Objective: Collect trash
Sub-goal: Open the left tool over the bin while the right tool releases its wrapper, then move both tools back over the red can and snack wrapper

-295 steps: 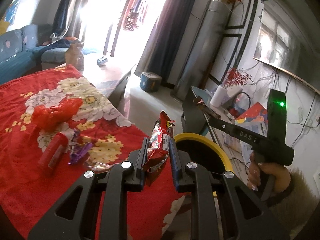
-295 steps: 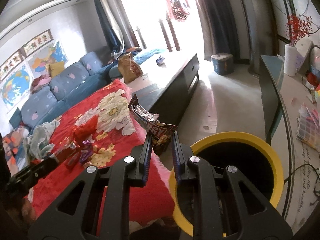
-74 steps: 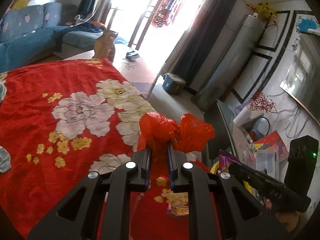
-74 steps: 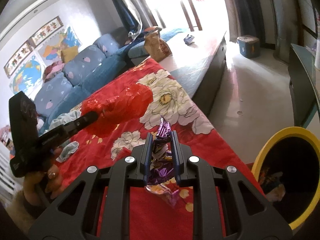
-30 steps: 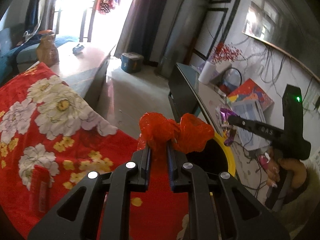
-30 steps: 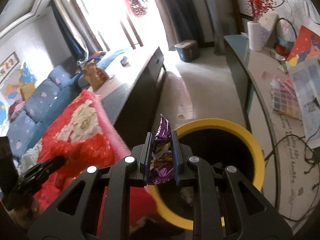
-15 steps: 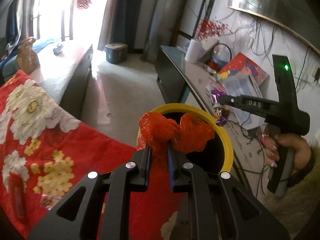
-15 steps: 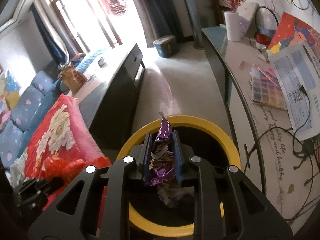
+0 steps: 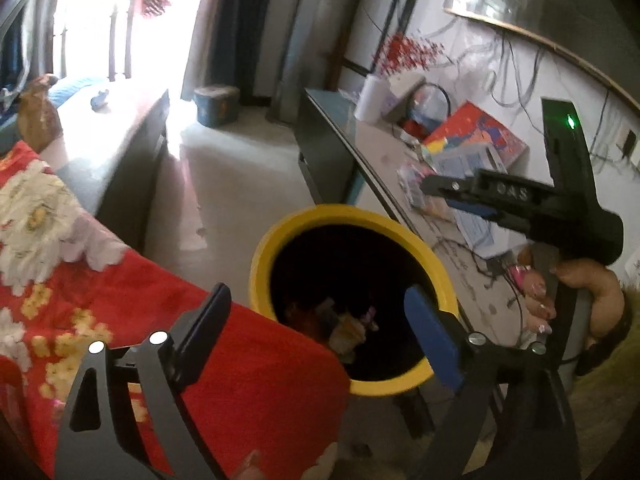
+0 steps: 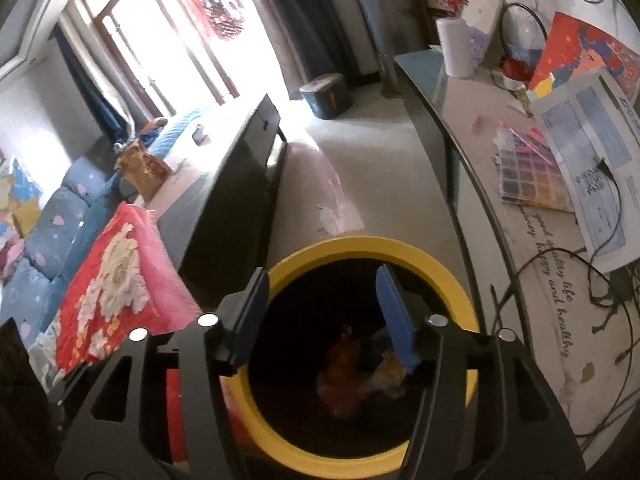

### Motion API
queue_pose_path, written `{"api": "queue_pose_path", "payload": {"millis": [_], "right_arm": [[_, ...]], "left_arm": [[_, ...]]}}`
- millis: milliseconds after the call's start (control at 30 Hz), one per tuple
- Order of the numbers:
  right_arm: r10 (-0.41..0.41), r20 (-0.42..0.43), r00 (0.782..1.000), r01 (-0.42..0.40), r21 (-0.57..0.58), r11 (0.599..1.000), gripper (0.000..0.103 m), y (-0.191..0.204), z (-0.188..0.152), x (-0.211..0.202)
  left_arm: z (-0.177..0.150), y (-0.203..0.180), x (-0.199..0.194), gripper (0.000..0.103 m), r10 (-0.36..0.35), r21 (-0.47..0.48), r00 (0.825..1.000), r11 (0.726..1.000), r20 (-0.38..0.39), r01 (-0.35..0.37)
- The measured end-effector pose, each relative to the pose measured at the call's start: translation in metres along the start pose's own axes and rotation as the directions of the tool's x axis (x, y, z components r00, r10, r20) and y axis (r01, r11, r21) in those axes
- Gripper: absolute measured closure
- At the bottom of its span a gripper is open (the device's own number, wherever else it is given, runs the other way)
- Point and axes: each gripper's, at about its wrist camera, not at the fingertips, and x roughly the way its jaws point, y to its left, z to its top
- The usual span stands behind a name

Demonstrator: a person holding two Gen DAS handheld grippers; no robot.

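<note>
Left claw (image 9: 316, 320): mine; jaws have just been opening and stand wide apart, nothing between them; half a second back they pinched the crumpled red bag.
Right claw (image 10: 320, 312): mine; jaws have just been opening, parted about halfway, nothing between them; half a second back they held the purple wrapper. Also seen from my left camera (image 9: 430, 188), hovering past the bin's far rim, gripped by my right hand (image 9: 576, 296).
Bin (image 9: 272, 240): yellow rim, black inside, on the floor against the hanging edge of the red cloth; both claws sit over its mouth.
Trash (image 10: 360, 364): a heap at the bottom of the bin; an orange-red lump and pale crinkled pieces show, too dim to sort further. Both released pieces have left my jaws since the last frame; the orange-red lump may be the bag.
Red cloth (image 9: 260, 360): floral, white and yellow blooms, draped at the left of the bin.
Writing, right claw body (image 9: 512, 191): raised letters, roughly "DAS" or "OAS"; cannot tell which.
Writing, side table (image 10: 556, 276): script along the edge, partly legible: "good quality life", "happy and healthy".
Printed sheet (image 10: 588, 148): blue-and-white leaflet; text too small to read.
</note>
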Motion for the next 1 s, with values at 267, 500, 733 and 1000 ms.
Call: {"api": "queue_pose_path", "payload": {"millis": [267,500,733,1000], "right_arm": [[0.089,0.035,0.995,-0.085,-0.092,0.992,0.043,0.039,-0.004,-0.011],[0.186,0.043,0.982,-0.175,-0.193,0.966,0.039,0.077,-0.014,-0.022],[0.263,0.001,0.965,-0.249,-0.315,0.916,0.037,0.119,-0.034,-0.026],[0.312,-0.111,0.944,-0.329,-0.427,0.842,0.036,0.164,-0.063,-0.02]], "left_arm": [[0.001,0.033,-0.045,0.011,0.12,-0.081,0.986,0.991,0.119,-0.11],[0.0,0.059,-0.079,0.009,0.222,-0.149,0.957,0.969,0.186,-0.196],[-0.011,0.09,-0.109,0.008,0.308,-0.242,0.926,0.936,0.217,-0.255],[-0.027,0.13,-0.135,0.008,0.393,-0.354,0.894,0.884,0.213,-0.305]]}}
